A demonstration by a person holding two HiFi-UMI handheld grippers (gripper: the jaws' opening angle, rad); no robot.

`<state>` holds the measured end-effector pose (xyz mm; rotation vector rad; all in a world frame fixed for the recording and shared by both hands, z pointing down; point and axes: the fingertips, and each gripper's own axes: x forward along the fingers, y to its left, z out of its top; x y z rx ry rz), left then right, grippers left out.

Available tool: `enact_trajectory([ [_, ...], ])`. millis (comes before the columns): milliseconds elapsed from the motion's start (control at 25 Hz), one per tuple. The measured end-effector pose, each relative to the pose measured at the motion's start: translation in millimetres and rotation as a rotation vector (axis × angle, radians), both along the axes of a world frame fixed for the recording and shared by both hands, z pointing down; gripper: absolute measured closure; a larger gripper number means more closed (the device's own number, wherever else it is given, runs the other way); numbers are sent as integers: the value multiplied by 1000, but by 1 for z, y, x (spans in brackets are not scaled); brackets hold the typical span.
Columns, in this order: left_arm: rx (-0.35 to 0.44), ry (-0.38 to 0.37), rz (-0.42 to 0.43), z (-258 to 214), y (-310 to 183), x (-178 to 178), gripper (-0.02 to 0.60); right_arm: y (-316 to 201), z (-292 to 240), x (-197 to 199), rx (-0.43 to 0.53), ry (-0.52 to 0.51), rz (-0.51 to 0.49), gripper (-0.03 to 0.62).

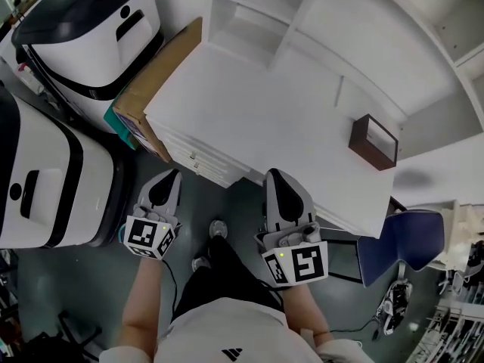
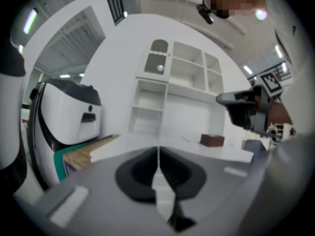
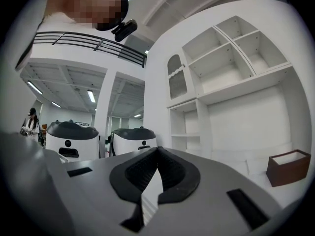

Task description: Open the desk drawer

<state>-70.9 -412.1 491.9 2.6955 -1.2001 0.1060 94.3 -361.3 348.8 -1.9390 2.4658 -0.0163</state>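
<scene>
1. Checking status: the drawer is not yet open. The drawer stack (image 1: 198, 159) sits under the left end of the white counter (image 1: 287, 104) with its fronts flush. The handles (image 1: 194, 156) show only as small marks, too small to read their shape.
2. Left tongs (image 1: 171, 176): pads are pressed together with nothing between them. Tips hang just short of the drawer fronts, which lie at about 1 o'clock from them in the head view.
3. Right tongs (image 1: 275, 175): likewise closed and empty. Tips are near the counter's front edge, with the drawers at about 9 o'clock.
4. Judgement: the step in hand is the approach to a handle. The left tongs are nearer and look the likelier lead.
5. Technique:
   - Part the pads before arriving, since closed tongs can only nudge the front.
   - Set one pad on each side of the handle and close firmly.
   - Pull straight out along the drawer's run, not upward or sideways, so it does not bind.
6. Hazards:
   - The cardboard sheet (image 1: 155, 78) leans beside the stack at 11 o'clock, so keep the left tongs off it.
   - The person's shoes (image 1: 218, 228) stand roughly in the drawer's path and probably need to step back.
   - The brown box (image 1: 373, 141), at 2 o'clock on the counter, is well apart.
</scene>
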Motion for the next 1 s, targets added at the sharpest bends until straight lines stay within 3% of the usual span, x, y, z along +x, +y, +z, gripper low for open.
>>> enact_trajectory([
  [320, -135, -54, 34, 80, -30, 22, 563, -23, 24, 17, -37, -37, -7, 592],
  [560, -212, -81, 19, 128, -49, 29, 502, -33, 38, 30, -67, -40, 8, 592],
  [1000, -307, -172, 19, 199, -78, 35, 456, -42, 61, 48, -124, -9, 27, 592],
])
